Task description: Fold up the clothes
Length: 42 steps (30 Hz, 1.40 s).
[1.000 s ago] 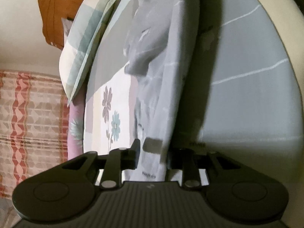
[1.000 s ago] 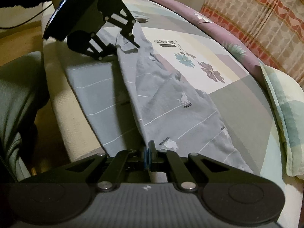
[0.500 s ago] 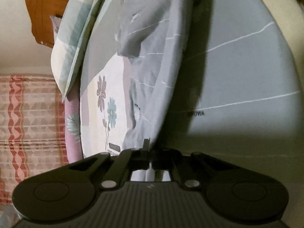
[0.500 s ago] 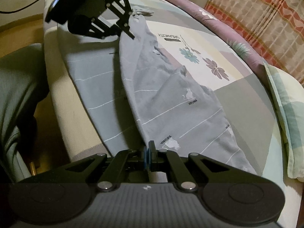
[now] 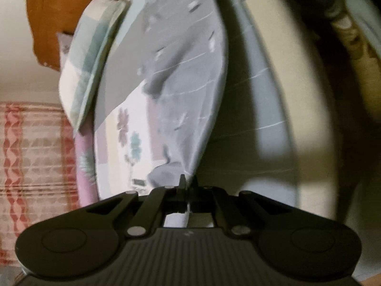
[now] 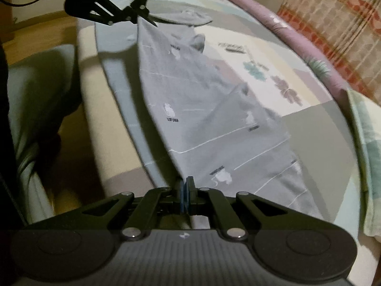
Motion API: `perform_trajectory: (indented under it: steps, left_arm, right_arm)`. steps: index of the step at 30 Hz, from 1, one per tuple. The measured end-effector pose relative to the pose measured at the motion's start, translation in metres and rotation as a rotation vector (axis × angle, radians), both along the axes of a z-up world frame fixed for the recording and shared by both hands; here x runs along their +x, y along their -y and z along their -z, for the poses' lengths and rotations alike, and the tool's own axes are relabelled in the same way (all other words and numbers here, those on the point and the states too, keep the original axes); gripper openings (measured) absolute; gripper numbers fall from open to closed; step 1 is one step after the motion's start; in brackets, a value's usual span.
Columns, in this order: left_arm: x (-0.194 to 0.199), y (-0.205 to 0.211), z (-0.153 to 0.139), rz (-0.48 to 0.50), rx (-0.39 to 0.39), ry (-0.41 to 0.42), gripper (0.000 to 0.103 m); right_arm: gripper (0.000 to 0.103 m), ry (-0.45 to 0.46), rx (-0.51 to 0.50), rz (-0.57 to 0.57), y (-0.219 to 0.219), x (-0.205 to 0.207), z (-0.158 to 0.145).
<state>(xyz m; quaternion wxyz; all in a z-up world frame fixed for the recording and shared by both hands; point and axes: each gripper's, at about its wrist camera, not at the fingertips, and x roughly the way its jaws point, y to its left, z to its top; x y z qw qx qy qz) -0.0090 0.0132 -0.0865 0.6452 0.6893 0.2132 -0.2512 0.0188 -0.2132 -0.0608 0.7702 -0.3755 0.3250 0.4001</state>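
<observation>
Grey garment point(image 6: 202, 109) stretched between both pinching grippers

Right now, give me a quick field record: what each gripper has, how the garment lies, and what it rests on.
left gripper: shut on the far edge of the grey garment
right gripper: shut on the near edge of the same garment
garment state: near long edge held between the two grippers, raised off the bed; the rest drapes onto the bed
garment print: thin white lines, small white figures
surface: bed sheet with flower print
nearby: pillow at the right edge of the right wrist view
image quality: both views blurred
</observation>
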Motion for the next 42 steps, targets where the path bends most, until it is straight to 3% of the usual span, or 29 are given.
perform_trajectory:
  steps: [6,19,22,24,26,29,34,38,42]
  left_arm:
    - [-0.024,0.007,-0.003,0.035,-0.022,-0.003,0.000]
    - [-0.039,-0.002,0.011,-0.019,-0.052,-0.067,0.000]
    - [-0.035,-0.002,0.023,-0.040,-0.041,-0.082,0.000]
    - [-0.033,-0.005,0.029,-0.059,-0.032,-0.084,0.001]
    - [-0.033,-0.009,0.030,-0.073,-0.036,-0.080,0.002]
    - [-0.030,-0.012,0.027,-0.116,-0.075,-0.088,0.005]
    - [-0.028,-0.011,0.027,-0.135,-0.085,-0.079,0.004]
    - [-0.030,-0.013,0.020,-0.152,-0.101,-0.078,0.010]
    - [-0.035,-0.021,0.001,-0.171,-0.132,-0.104,0.010]
  right_arm:
    - [0.003,0.012,-0.008,-0.036,0.003,-0.006,-0.007]
    - [0.003,-0.040,-0.001,-0.002,0.016,-0.002,0.002]
    - [0.010,-0.028,-0.016,0.015,0.014,-0.004,0.007]
    - [0.027,-0.035,0.008,0.040,0.020,-0.005,0.002]
    - [0.037,-0.052,0.054,0.079,0.032,-0.005,-0.008]
    - [0.038,-0.069,0.129,0.205,0.068,0.002,-0.021]
    - [0.037,-0.106,0.282,0.580,0.144,0.031,-0.027]
    - [0.038,-0.211,0.509,0.854,0.199,0.040,-0.019]
    - [0.037,-0.303,0.658,0.963,0.218,0.038,-0.002]
